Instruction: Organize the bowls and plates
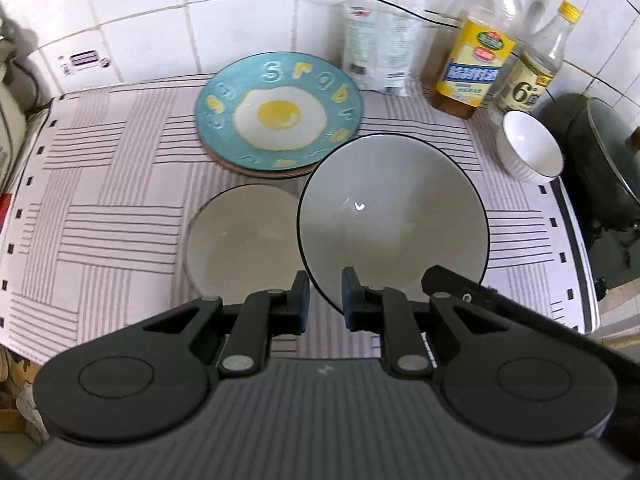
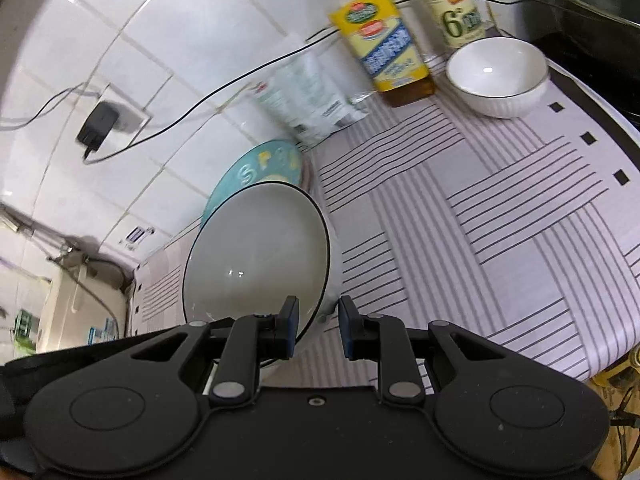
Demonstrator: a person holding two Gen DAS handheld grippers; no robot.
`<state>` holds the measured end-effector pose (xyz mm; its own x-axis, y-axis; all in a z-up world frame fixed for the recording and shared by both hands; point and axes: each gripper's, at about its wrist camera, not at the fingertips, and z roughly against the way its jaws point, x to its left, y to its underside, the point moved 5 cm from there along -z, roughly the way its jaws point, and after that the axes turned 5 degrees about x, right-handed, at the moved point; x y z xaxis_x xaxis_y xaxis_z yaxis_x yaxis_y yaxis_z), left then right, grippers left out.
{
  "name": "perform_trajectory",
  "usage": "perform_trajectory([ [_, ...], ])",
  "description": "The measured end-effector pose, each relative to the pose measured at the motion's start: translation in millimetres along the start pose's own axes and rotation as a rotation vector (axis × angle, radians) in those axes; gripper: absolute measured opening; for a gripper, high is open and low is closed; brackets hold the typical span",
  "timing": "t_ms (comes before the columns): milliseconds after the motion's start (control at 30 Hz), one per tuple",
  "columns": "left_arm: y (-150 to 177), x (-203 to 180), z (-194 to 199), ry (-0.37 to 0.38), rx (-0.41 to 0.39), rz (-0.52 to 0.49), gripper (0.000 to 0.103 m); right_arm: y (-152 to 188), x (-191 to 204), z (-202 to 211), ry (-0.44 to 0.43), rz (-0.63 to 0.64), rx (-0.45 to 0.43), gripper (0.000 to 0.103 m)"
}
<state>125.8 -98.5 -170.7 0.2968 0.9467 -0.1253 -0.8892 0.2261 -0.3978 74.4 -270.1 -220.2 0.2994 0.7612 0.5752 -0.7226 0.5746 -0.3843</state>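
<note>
A grey bowl [image 1: 394, 216] with a black rim hangs tilted above the striped mat [image 1: 100, 184]. My left gripper [image 1: 326, 300] is shut on its near rim. My right gripper [image 2: 318, 328] is shut on the same grey bowl [image 2: 256, 264], one pad inside and one outside its wall; it shows in the left wrist view as a black arm [image 1: 452, 280] at the bowl's lower right. A second grey bowl [image 1: 240, 240] rests on the mat just left of it. Behind, a blue fried-egg plate [image 1: 280, 112] lies on a pinkish plate. A small white bowl [image 1: 528, 152] stands at the right.
Two oil bottles [image 1: 476, 64] and a white bag [image 1: 380, 48] stand against the tiled wall. A dark pan with a lid [image 1: 604, 168] sits off the mat's right edge. A white appliance [image 1: 12, 92] is at the far left. A charger [image 2: 98, 124] and cable hang on the wall.
</note>
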Motion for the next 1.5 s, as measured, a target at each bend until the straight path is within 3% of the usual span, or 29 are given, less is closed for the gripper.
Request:
perform_trajectory([
  [567,3.7,74.6,-14.7,-0.014,0.037,0.107,0.016,19.7,56.8,-43.3,-0.025,0.129,0.068,0.025],
  [833,2.6,86.5,-36.9,0.028,0.117,0.137,0.018,19.9,60.2,-64.3,0.015,0.182,0.078,0.025],
  [1067,2.4,86.5,-51.5,0.005,0.184,0.120,0.018,21.6,68.4,-77.0,0.076,0.306,0.084,0.024],
  [1500,1.3,90.8,-61.6,0.026,0.229,0.157,0.019,24.0,76.8,-87.7,0.186,0.452,0.066,0.024],
])
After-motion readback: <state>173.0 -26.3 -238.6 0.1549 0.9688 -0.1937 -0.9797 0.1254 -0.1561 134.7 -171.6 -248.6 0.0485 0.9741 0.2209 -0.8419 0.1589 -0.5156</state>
